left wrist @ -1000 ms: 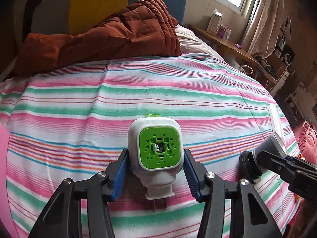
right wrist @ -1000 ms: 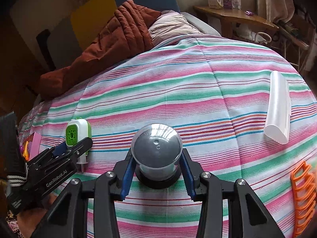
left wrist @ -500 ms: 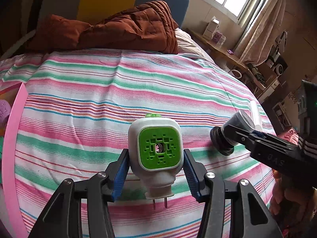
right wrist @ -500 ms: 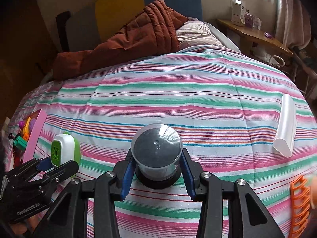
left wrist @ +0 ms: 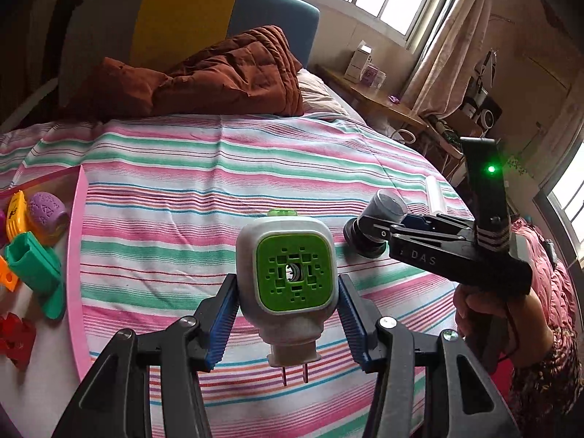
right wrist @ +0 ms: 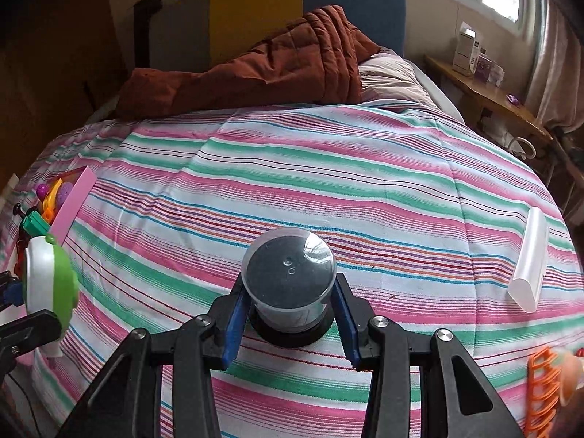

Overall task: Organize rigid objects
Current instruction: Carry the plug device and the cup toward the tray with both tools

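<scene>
Plug-in device [left wrist: 288, 281] clamped in left gripper [left wrist: 288, 323], canister [right wrist: 288, 281] in right gripper [right wrist: 288, 323].

green-faced plug-in unit [left wrist: 288, 277] prongs down, clear-domed canister [right wrist: 289, 277]

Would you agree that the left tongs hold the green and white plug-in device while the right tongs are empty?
Not quite: the right tongs are shut on a clear-domed black container, as the right wrist view shows. The left tongs do hold the green and white plug-in device.
</scene>
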Demonstrator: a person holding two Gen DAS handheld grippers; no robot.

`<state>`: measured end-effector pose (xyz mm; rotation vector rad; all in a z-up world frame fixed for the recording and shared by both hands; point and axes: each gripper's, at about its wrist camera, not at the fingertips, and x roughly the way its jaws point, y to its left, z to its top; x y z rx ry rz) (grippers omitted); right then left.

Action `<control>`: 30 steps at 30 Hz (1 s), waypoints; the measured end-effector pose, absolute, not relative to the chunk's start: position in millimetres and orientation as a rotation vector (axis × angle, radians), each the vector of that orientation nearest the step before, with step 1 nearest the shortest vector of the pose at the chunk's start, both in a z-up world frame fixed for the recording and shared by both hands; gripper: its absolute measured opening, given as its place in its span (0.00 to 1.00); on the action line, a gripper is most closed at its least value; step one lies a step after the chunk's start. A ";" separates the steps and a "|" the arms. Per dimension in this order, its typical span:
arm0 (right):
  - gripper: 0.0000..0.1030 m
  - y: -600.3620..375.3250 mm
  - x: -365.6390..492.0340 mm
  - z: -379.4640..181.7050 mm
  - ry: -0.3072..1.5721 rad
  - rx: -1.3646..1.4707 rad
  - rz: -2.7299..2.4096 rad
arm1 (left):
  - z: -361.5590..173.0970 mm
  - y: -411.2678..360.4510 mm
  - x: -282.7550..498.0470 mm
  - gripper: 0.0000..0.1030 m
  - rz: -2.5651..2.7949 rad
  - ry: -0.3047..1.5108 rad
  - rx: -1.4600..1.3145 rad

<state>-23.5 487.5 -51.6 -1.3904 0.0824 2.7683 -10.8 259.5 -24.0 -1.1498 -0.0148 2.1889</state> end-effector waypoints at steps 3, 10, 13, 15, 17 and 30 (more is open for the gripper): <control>0.43 484.8 -23.1 -52.3 0.066 -1.389 2.772 | -20.3 244.2 -5.5 0.52 2.184 -0.010 -1.139; 0.43 472.8 -21.7 -48.6 -0.024 -1.357 2.800 | -9.5 198.5 -0.3 0.52 2.230 -0.027 -1.102; 0.43 465.9 -21.2 -49.4 -0.064 -1.355 2.806 | -5.6 177.7 2.3 0.52 2.262 -0.023 -1.079; 0.43 461.5 -21.3 -50.3 -0.103 -1.354 2.804 | -4.3 163.5 3.0 0.52 2.287 -0.020 -1.070; 0.43 458.5 -21.5 -50.8 -0.124 -1.352 2.803 | -2.7 145.7 2.7 0.52 2.314 -0.050 -1.075; 0.43 444.8 -21.3 -45.2 -0.224 -1.329 2.779 | -6.4 67.5 -4.3 0.52 2.445 -0.133 -1.095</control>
